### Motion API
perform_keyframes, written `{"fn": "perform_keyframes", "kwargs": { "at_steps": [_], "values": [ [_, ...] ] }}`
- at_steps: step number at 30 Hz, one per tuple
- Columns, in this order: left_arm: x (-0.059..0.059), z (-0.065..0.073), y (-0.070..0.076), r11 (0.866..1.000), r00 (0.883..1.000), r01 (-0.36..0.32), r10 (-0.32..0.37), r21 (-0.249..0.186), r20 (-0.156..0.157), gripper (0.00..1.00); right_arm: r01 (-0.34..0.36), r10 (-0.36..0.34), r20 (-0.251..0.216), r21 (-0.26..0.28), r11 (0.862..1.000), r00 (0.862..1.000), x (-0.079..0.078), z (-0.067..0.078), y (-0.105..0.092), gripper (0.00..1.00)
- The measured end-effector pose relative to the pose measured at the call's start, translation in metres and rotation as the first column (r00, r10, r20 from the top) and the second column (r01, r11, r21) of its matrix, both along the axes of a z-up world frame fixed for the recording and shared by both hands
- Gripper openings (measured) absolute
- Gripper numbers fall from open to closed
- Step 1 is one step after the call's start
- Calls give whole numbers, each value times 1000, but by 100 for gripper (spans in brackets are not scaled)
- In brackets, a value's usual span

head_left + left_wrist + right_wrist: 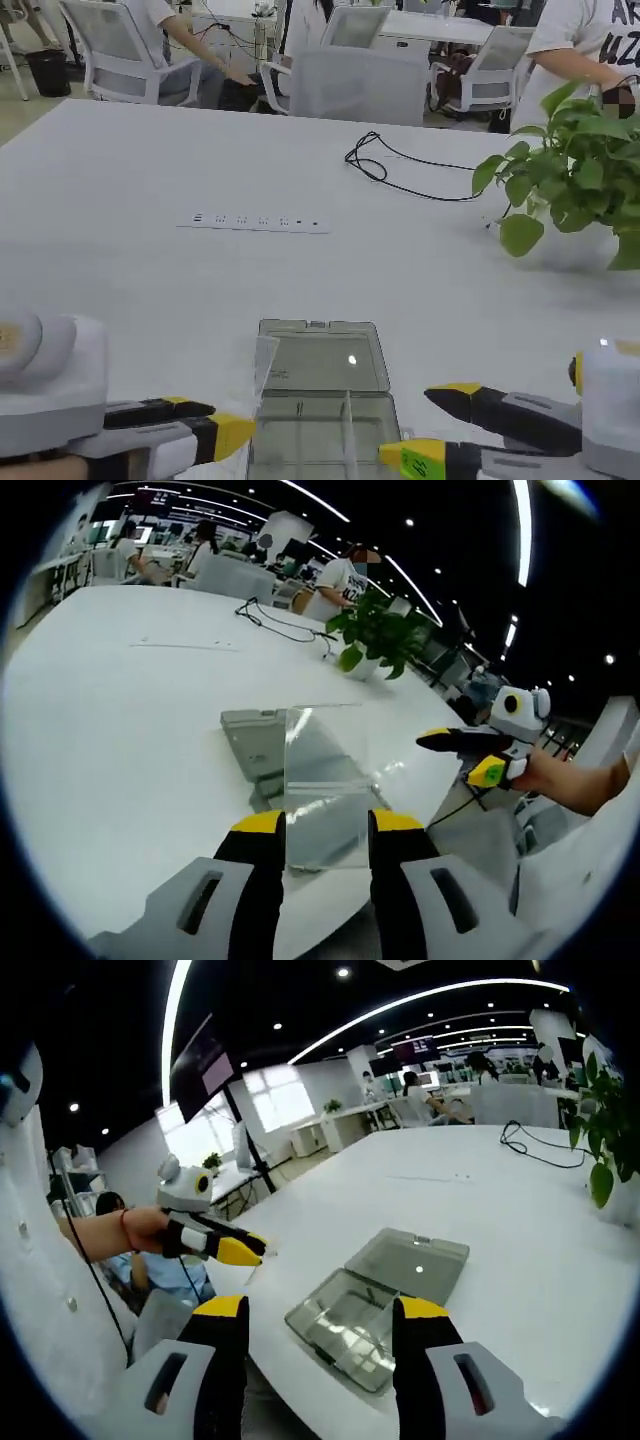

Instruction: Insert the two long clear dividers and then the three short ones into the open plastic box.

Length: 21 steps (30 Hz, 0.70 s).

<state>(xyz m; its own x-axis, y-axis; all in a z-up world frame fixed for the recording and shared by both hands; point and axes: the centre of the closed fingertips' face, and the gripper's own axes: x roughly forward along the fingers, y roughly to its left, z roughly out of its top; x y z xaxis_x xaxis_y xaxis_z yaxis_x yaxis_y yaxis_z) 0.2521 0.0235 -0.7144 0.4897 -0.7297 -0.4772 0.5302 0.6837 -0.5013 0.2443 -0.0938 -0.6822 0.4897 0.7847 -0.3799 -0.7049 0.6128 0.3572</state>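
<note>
Plastic box (322, 394) open; divider (325, 770) in left gripper (328, 823); plant (570, 180) well apart.

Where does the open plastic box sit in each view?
Head view: open plastic box at bottom centre.
Left gripper view: centre, partly behind the clear divider.
Right gripper view: centre, slightly low.
Shared landmark: the potted plant.
</note>
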Motion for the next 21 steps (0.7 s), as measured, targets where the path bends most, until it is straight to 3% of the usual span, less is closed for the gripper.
{"fn": "perform_keyframes", "kwargs": {
  "at_steps": [4,10,21],
  "values": [
    [-1,10,-13,999,1000,9,-8,-34,21,31,25,-24,-37,41,999,999,2,9,18,47],
    [-1,22,-31,998,997,41,-37,-53,66,31,56,-48,-82,100,993,996,4,14,41,32],
    [-3,28,-47,995,987,97,-92,-27,128,31,106,-84,-153,141,984,985,10,14,58,17]
  ]
}}
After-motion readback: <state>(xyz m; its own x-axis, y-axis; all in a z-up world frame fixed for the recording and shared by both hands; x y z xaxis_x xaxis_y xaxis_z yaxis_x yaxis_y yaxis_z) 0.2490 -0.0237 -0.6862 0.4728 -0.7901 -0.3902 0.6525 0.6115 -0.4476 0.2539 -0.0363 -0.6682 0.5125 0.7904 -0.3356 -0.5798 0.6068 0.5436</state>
